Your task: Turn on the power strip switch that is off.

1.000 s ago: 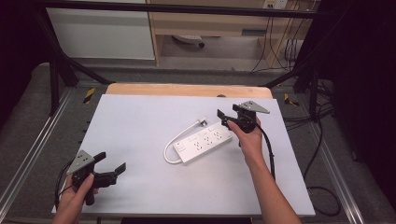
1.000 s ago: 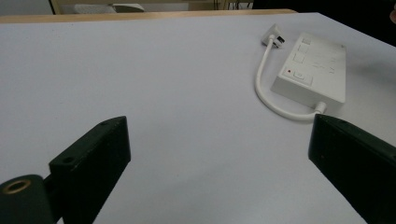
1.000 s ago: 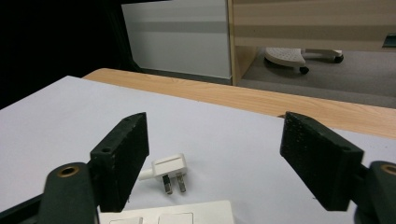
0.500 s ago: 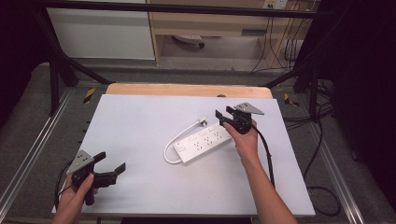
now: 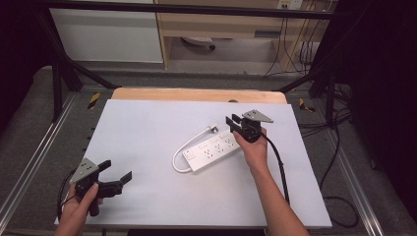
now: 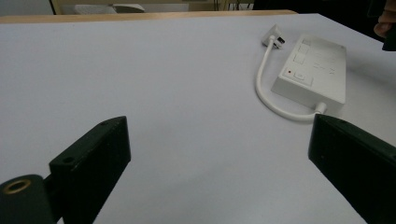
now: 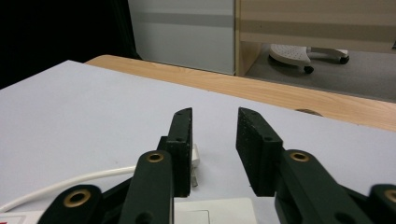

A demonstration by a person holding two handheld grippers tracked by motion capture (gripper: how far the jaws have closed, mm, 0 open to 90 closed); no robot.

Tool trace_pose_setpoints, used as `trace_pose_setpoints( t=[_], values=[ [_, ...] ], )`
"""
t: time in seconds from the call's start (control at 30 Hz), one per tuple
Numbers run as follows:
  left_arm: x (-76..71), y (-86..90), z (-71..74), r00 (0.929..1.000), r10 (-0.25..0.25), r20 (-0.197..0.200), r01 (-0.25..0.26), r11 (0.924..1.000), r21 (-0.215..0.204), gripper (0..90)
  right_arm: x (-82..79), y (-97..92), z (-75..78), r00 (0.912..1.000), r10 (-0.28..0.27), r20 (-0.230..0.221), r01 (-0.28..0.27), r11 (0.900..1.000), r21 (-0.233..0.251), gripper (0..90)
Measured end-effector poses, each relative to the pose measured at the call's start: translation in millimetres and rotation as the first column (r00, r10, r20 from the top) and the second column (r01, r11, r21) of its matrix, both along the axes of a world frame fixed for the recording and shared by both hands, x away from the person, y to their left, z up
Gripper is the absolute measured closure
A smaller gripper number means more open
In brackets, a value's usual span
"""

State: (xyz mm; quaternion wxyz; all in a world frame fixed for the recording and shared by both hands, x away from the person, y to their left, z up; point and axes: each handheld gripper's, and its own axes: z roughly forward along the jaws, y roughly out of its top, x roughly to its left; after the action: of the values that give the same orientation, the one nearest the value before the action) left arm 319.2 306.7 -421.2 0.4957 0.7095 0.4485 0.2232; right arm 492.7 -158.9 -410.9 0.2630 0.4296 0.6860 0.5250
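A white power strip [image 5: 211, 150] lies flat near the middle of the white table top [image 5: 142, 123]. Its short cord loops round its left end to the plug [image 5: 215, 129]. My right gripper [image 5: 232, 123] hovers over the strip's far right end, open by a narrow gap, with nothing between the jaws. In the right gripper view the gripper [image 7: 214, 121] points at the plug [image 7: 194, 156], and the strip [image 7: 205, 214] lies just beneath. My left gripper [image 5: 117, 169] sits near the front left corner, wide open and empty. The left gripper view has its jaws [image 6: 217, 130] apart, with the strip [image 6: 315, 70] and plug [image 6: 273, 39] far off to the right.
A wooden edge [image 5: 196, 94] runs along the back of the table top. Black frame bars [image 5: 64, 73] stand at both sides. Cables [image 5: 339, 206] trail on the floor to the right, and cabinets [image 5: 108, 34] stand beyond the table.
My right gripper has drifted slightly left along the strip's far end, toward the plug. The left gripper and the power strip have stayed put.
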Motion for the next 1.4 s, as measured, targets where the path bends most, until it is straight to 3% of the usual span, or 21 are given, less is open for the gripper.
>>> trace_pose_setpoints(
  t=[0.7, 1.1, 1.4],
  values=[
    [-0.1, 0.2, -0.1, 1.0, 0.0, -0.002, 0.0, 1.0, 0.001, 5.8, -4.2, 12.0, -18.9, 0.9999, 0.017, -0.002, -0.017, 0.9994, -0.031, 83.0],
    [0.0, 0.3, -0.1, 1.0, 0.001, -0.004, -0.001, 1.0, 0.0, 5.8, -7.0, 15.5, -28.4, 0.9995, 0.032, -0.006, -0.032, 0.9992, -0.024, 89.8],
    [-0.3, 0.8, 0.2, 1.0, 0.003, -0.003, -0.003, 1.0, -0.001, 5.8, -8.9, 17.9, -33.4, 0.9996, 0.027, 0.002, -0.027, 0.9991, -0.032, 90.0]
  ],
)
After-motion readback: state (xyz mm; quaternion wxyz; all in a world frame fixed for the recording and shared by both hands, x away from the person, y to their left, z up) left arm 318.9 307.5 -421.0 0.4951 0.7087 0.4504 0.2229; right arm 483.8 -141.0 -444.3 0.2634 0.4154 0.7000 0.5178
